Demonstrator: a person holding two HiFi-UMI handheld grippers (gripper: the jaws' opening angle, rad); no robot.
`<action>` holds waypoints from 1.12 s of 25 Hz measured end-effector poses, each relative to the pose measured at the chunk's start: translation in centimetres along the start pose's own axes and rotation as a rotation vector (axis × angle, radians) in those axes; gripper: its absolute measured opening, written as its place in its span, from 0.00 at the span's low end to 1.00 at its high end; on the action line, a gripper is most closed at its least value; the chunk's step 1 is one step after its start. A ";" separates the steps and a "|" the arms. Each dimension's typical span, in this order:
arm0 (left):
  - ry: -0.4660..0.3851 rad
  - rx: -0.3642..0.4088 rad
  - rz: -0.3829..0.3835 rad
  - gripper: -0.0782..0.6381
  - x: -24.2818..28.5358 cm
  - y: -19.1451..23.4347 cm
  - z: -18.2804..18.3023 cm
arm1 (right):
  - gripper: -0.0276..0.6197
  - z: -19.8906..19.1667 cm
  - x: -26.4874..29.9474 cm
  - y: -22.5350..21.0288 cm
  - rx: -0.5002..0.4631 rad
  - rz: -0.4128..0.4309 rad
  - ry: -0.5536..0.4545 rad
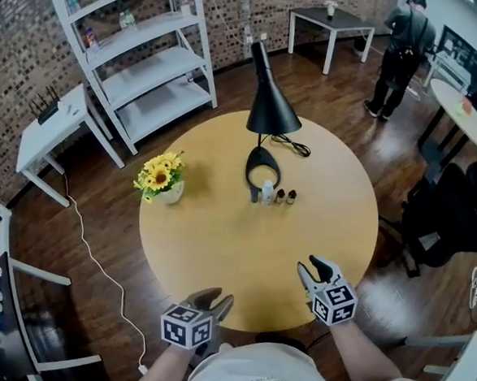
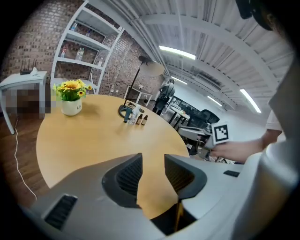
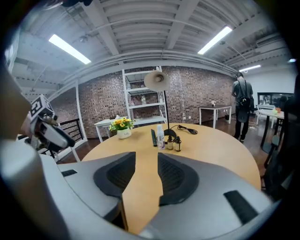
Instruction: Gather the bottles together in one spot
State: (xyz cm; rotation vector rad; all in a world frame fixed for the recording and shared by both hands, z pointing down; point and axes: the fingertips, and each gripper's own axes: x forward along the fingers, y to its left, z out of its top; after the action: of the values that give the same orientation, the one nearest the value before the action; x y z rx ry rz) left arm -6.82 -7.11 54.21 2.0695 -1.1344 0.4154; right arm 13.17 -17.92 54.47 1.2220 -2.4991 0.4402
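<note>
**Bench.** Round wooden bench (image 1: 218,249), seen from the head view. Landmark for all positions is the black ring-shaped lamp base (image 1: 262,164), which sits on the far half of the bench from the person.

**Bottles.** The white bottle (image 1: 267,191) stands upright just on the near side of the lamp base, at the mouth of its ring. A small dark bottle (image 1: 280,196) stands just to the right of it. A second small dark bottle (image 1: 291,196) stands just right of that. The three form one tight row, all upright (whether they touch cannot be told at this size).

**Other items.** A flower pot (image 1: 168,190) holding yellow sunflowers stands on the bench, well to the left of the lamp base. The lamp's black cord (image 1: 295,145) lies coiled on the bench just beyond the base, to its right.

**Left gripper** (image 1: 219,300). It is at the near edge of the bench, well apart from the lamp base and to its near left. Its fingers (image 2: 126,176) are released and stand apart. Only bare bench top shows in the gap.

**Right gripper** (image 1: 313,270). It is over the near right part of the bench, well apart from the lamp base. Its fingers (image 3: 174,177) are likewise released, apart, with nothing between them. In the right gripper view the lamp base and the bottle row lie straight ahead of it.
</note>
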 end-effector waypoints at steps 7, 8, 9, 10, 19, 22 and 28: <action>-0.024 0.002 -0.021 0.32 -5.8 0.4 -3.7 | 0.31 -4.2 -9.5 11.0 0.050 0.002 0.041; -0.031 0.011 -0.023 0.32 -6.7 0.3 -4.3 | 0.31 -4.7 -10.5 12.1 0.061 -0.009 0.044; -0.039 0.024 -0.023 0.32 -7.6 0.2 -4.8 | 0.31 -5.1 -11.5 13.1 0.071 -0.022 0.045; -0.046 0.038 -0.021 0.32 -8.5 0.1 -5.3 | 0.31 -5.6 -12.3 14.0 0.080 -0.033 0.046; -0.060 0.092 -0.034 0.32 -14.8 -0.8 -10.9 | 0.31 -7.8 -17.2 21.0 0.111 -0.035 0.086; -0.070 0.077 -0.044 0.32 -16.1 -0.7 -11.9 | 0.31 -8.1 -18.0 22.5 0.126 -0.023 0.088; -0.070 0.060 -0.023 0.32 -18.7 -0.2 -14.3 | 0.31 -8.2 -19.2 24.7 0.113 -0.020 0.112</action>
State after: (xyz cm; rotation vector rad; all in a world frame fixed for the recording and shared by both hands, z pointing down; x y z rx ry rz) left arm -16.27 14.41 52.99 2.1619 -1.1507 0.3731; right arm 5.84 13.30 50.65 1.2275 -2.3939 0.6341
